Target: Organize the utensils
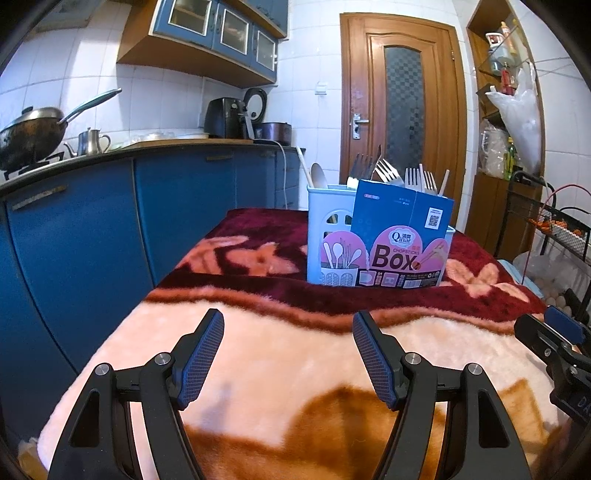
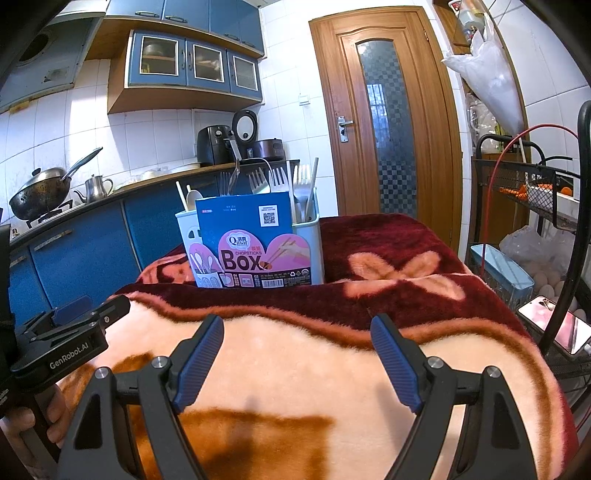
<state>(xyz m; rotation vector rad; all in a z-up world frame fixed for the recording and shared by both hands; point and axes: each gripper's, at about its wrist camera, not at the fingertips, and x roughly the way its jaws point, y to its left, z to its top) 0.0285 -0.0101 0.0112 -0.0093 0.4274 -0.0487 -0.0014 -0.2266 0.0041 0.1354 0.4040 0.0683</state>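
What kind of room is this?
Most likely a home kitchen: a wok sits on a stove, blue cabinets hang on tiled walls, and a utensil holder full of forks stands on a blanket-covered table.

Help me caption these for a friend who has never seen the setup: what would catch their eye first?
Probably the white utensil holder standing mid-table on the plush red and peach blanket, its bright pink and blue "Box" label facing the cameras and forks sticking up from it. Next, the two black grippers with blue pads, left gripper and right gripper, both open and empty over the blanket's near end.
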